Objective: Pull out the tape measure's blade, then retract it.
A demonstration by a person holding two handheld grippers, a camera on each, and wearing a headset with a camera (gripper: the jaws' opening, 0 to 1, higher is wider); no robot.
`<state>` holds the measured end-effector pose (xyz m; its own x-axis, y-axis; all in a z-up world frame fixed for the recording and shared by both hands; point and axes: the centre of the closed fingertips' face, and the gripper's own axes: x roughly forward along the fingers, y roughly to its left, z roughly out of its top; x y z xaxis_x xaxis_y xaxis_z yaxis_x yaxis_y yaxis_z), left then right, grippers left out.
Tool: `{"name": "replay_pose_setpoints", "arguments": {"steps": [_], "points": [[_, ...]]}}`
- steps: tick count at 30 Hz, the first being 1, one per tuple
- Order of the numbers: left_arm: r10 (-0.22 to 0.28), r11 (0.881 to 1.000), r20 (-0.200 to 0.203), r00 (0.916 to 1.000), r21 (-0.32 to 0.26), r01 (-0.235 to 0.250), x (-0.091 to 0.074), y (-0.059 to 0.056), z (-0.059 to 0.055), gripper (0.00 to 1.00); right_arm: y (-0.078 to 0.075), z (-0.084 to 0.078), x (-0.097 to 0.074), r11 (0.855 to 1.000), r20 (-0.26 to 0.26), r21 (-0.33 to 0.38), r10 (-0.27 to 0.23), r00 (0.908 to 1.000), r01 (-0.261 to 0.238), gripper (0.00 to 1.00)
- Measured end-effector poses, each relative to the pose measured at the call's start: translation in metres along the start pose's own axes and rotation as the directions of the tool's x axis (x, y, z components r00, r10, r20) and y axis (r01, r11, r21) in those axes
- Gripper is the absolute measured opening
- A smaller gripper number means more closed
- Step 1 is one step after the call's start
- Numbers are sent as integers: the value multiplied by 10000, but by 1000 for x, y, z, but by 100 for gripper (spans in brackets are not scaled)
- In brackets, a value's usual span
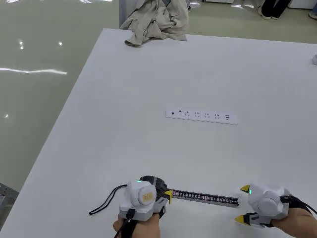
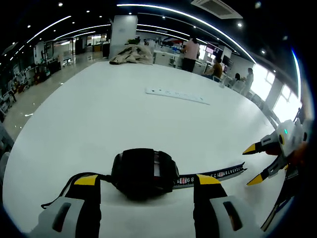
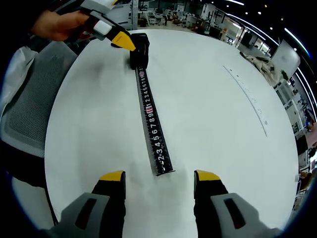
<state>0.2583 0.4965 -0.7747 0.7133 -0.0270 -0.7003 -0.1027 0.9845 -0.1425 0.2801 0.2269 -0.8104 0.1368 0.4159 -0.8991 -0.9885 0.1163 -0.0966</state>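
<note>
A black tape measure (image 1: pixel 154 182) lies near the table's front edge, and its dark blade (image 1: pixel 205 198) is drawn out to the right, flat on the table. My left gripper (image 1: pixel 157 194) is open, its yellow-tipped jaws standing either side of the case (image 2: pixel 143 171) with a small gap on each side. My right gripper (image 1: pixel 242 204) is open just past the blade's end. In the right gripper view the blade tip (image 3: pixel 163 171) rests between and slightly ahead of that gripper's open fingertips (image 3: pixel 158 176), held by nothing. The right gripper (image 2: pixel 251 166) also appears at the right of the left gripper view.
A black lanyard (image 1: pixel 106 201) trails left from the case. A white power strip (image 1: pixel 201 116) lies mid-table. A beige garment (image 1: pixel 156 22) is heaped at the far edge. The table's left edge (image 1: pixel 64 109) drops to a glossy floor. People stand far behind the table (image 2: pixel 190 49).
</note>
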Motion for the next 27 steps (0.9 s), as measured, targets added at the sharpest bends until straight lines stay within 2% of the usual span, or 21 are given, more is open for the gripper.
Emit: {"name": "replay_pose_setpoints", "arguments": {"steps": [14,27], "points": [[141,9999,-203,9997,-39,-142,9,2,-4,70,-7,-3,10,9991,-162,-209,362,9992,-365,51],[226,9997,-225,9995,-31,-227,14,5,-2,68,-7,-3,17,9968,-208,-291,740,9970,-746,43]]}}
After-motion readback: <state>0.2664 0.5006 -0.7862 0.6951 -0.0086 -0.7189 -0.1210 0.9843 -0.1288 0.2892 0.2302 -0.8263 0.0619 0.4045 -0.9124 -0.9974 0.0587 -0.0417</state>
